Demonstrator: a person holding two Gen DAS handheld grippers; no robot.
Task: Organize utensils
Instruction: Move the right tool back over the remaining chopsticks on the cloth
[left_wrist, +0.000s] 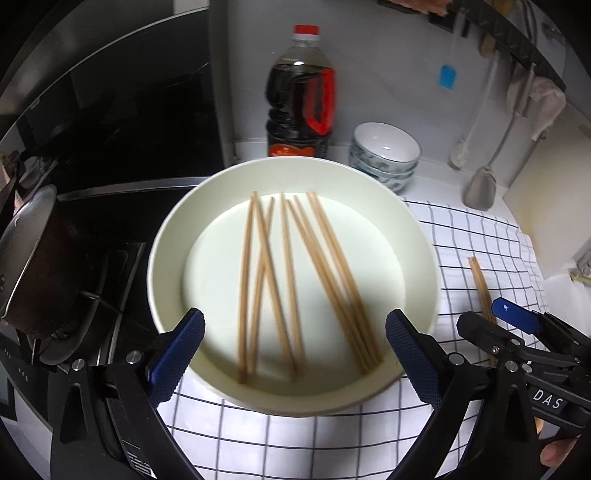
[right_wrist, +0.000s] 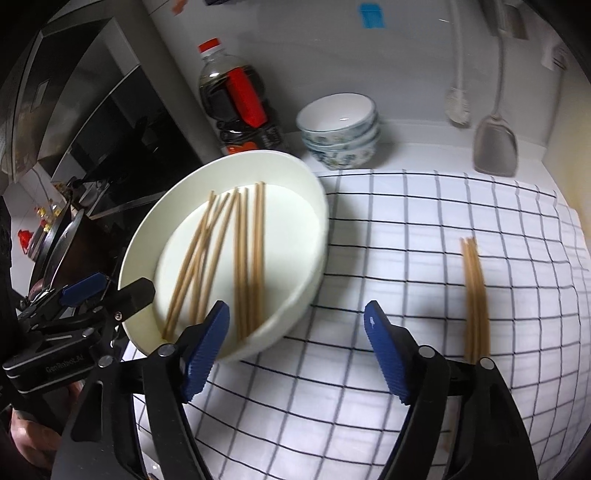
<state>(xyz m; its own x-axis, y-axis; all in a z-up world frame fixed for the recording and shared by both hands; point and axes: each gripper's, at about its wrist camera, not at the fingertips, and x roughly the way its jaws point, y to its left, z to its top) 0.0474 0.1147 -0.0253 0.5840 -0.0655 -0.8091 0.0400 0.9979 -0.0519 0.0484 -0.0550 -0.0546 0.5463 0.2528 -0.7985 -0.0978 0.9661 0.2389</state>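
Observation:
Several wooden chopsticks lie loose and crossed in a wide white bowl on a checked cloth. They also show in the right wrist view, in the same bowl. A small bundle of chopsticks lies on the cloth to the bowl's right; it also shows in the left wrist view. My left gripper is open over the bowl's near rim, empty. My right gripper is open and empty, above the cloth between bowl and bundle. It also shows in the left wrist view.
A dark sauce bottle and stacked patterned bowls stand behind the bowl. A spatula and a brush hang on the wall. A pot sits on the stove at left. The checked cloth covers the counter.

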